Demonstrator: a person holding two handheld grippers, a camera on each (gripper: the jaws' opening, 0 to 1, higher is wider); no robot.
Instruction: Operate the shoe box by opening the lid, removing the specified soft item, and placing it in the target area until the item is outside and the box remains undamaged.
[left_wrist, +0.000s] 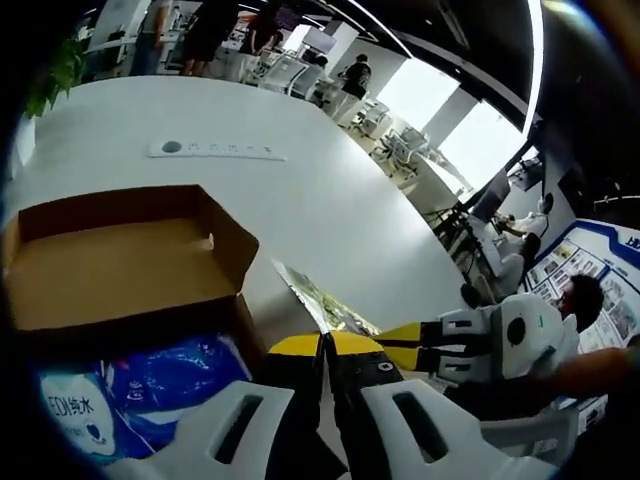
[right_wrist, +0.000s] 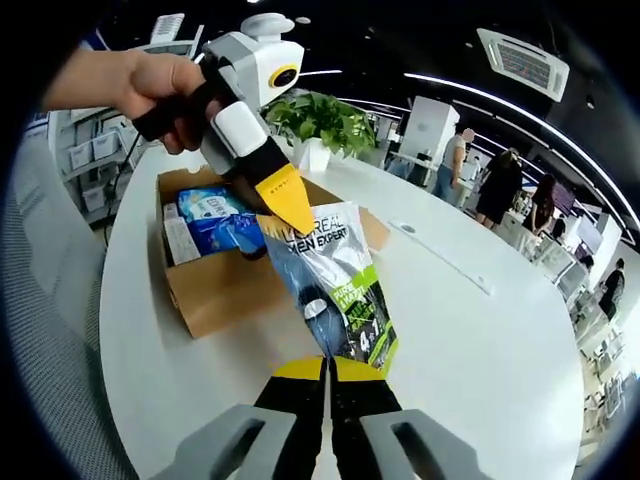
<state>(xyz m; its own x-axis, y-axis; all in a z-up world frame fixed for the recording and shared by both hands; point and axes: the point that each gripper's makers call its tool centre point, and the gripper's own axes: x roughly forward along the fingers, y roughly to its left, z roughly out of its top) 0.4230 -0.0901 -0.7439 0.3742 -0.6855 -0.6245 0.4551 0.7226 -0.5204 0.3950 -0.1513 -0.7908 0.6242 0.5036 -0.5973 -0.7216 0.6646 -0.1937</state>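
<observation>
Above the white round table (right_wrist: 480, 330), mid-frame in the right gripper view, we pinch the flat grey-and-green soft pouch (right_wrist: 335, 290) between left claw (right_wrist: 288, 212) and right claw (right_wrist: 329, 368), both clamped on it. We judge uneven pulling could tear it or drop it into the open cardboard shoe box (right_wrist: 225, 285) at left.

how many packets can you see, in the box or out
3: two blue packets in the box, one grey-green sachet outside, held by both grippers. More may be hidden inside.

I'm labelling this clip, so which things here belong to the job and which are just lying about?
Job: brown cardboard shoe box, lid open; grey-green flat sachet, pinched by left gripper and right gripper; blue soft packs inside.

Lying about: potted green plant; white power strip; white round table.
</observation>
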